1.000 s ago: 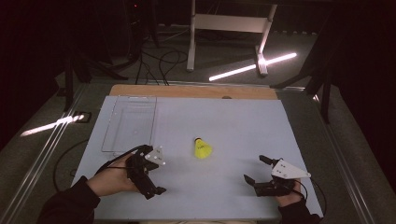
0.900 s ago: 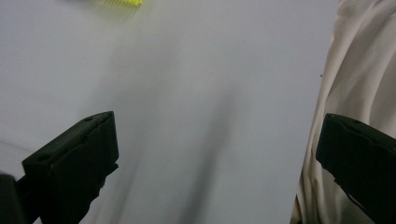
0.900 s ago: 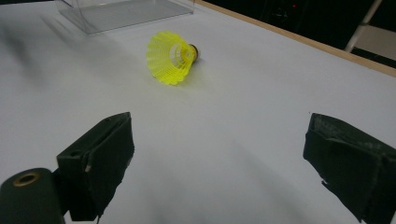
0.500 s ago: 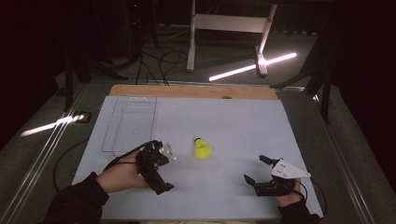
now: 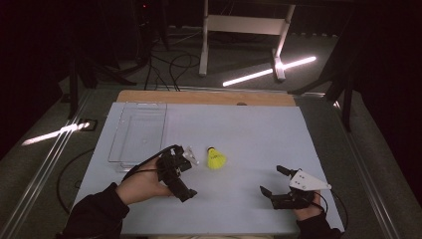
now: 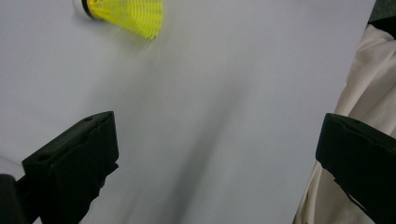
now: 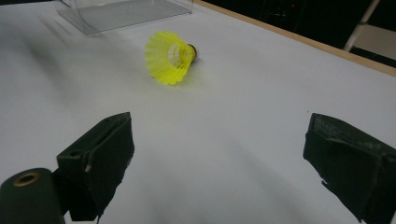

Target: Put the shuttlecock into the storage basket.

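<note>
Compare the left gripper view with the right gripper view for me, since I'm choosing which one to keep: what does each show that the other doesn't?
Left gripper view alone: pale cloth past the table's edge, at the picture's right. Right gripper view alone: the clear plastic tray, the table's wooden edge, and a white frame in the dark beyond. Both share the yellow shuttlecock lying on its side on the white table, and each looks past its own open black jaws.

Dark lab or studio test space: a white-topped table (image 5: 239, 124) lit from above amid blackness, loose cables (image 5: 169, 62) across the floor, a white metal stand (image 5: 244, 30) behind, and bright light strips (image 5: 268, 70) glaring on the ground.
</note>
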### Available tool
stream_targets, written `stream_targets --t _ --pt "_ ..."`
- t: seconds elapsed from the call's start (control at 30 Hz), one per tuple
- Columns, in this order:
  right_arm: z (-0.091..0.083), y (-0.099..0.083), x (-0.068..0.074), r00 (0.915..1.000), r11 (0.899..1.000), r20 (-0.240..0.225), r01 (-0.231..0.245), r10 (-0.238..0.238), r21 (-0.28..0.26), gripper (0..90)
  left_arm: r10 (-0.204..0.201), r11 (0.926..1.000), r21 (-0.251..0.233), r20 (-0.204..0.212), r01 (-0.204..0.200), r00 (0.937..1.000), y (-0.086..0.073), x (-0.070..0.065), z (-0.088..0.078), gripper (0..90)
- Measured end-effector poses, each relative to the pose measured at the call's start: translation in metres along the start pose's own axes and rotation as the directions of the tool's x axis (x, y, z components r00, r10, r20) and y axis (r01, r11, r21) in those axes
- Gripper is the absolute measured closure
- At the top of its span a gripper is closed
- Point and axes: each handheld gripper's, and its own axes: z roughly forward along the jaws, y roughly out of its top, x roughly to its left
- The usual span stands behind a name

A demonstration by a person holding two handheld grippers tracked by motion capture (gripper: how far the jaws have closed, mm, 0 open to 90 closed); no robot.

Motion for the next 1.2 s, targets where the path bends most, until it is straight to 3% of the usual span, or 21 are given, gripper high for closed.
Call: stream_targets --t 0.23,0.43,0.5,0.6,0.63,0.7,0.73,0.77,0.8,0.87,0.93,1.0,1.13,1.17,1.2 --pt "0.0 0.0 0.0 1.0 1.0 -0.001 0.003 -0.003 0.002 8.6 -0.022 0.9989 -0.041 0.002 0.022 0.9997 0.013 0.005 0.005 0.1" --pt "0.0 0.0 -0.001 1.0 1.0 -0.001 0.003 -0.003 0.001 8.6 -0.078 0.992 -0.099 0.002 0.078 0.9969 0.021 0.012 0.013 0.1" --pt "0.0 0.0 0.0 1.0 1.0 0.0 0.005 -0.005 0.001 8.6 -0.101 0.9854 -0.138 -0.001 0.1 0.9949 0.023 0.014 0.015 0.1" --pt "0.0 0.0 0.0 1.0 1.0 0.0 0.002 -0.002 0.002 8.6 -0.149 0.9682 -0.205 -0.011 0.143 0.9888 0.025 0.015 0.018 0.1" --pt "0.0 0.0 0.0 1.0 1.0 0.0 0.002 -0.002 0.002 8.6 -0.149 0.9682 -0.205 -0.011 0.143 0.9888 0.025 0.015 0.018 0.1" --pt "0.0 0.0 0.0 1.0 1.0 -0.002 0.001 -0.001 0.002 8.6 -0.193 0.9554 -0.233 -0.027 0.181 0.9808 0.027 0.016 0.022 0.2" --pt "0.0 0.0 0.0 1.0 1.0 -0.002 0.001 -0.001 0.002 8.6 -0.193 0.9554 -0.233 -0.027 0.181 0.9808 0.027 0.016 0.022 0.2" --pt "0.0 0.0 0.0 1.0 1.0 -0.002 0.002 -0.002 0.001 8.6 -0.221 0.9447 -0.255 -0.03 0.206 0.9748 0.028 0.018 0.024 0.2" --pt "0.0 0.0 0.0 1.0 1.0 -0.002 0.002 -0.002 0.001 8.6 -0.221 0.9447 -0.255 -0.03 0.206 0.9748 0.028 0.018 0.024 0.2" --pt "0.0 0.0 0.0 1.0 1.0 -0.003 0.0 0.0 0.001 8.6 -0.258 0.9255 -0.293 -0.021 0.24 0.966 0.03 0.02 0.028 1.0" --pt "0.0 0.0 0.0 1.0 1.0 -0.003 0.001 -0.001 0.001 8.6 -0.266 0.9217 -0.301 -0.03 0.245 0.9636 0.031 0.021 0.028 1.2" --pt "0.0 0.0 0.0 1.0 1.0 -0.005 0.001 -0.001 0.002 8.6 -0.282 0.911 -0.322 -0.03 0.258 0.959 0.032 0.021 0.032 1.4" --pt "0.0 0.0 0.0 1.0 1.0 -0.005 0.001 -0.001 0.0 8.6 -0.298 0.9051 -0.332 -0.047 0.266 0.9535 0.033 0.021 0.037 2.5" --pt "0.0 0.0 0.0 1.0 1.0 -0.004 0.002 -0.002 0.001 8.6 -0.317 0.8989 -0.338 -0.062 0.279 0.9463 0.033 0.021 0.04 2.5" --pt "0.0 0.0 0.0 1.0 1.0 -0.004 0.002 -0.002 0.001 8.6 -0.317 0.8989 -0.338 -0.062 0.279 0.9463 0.033 0.021 0.04 2.5"
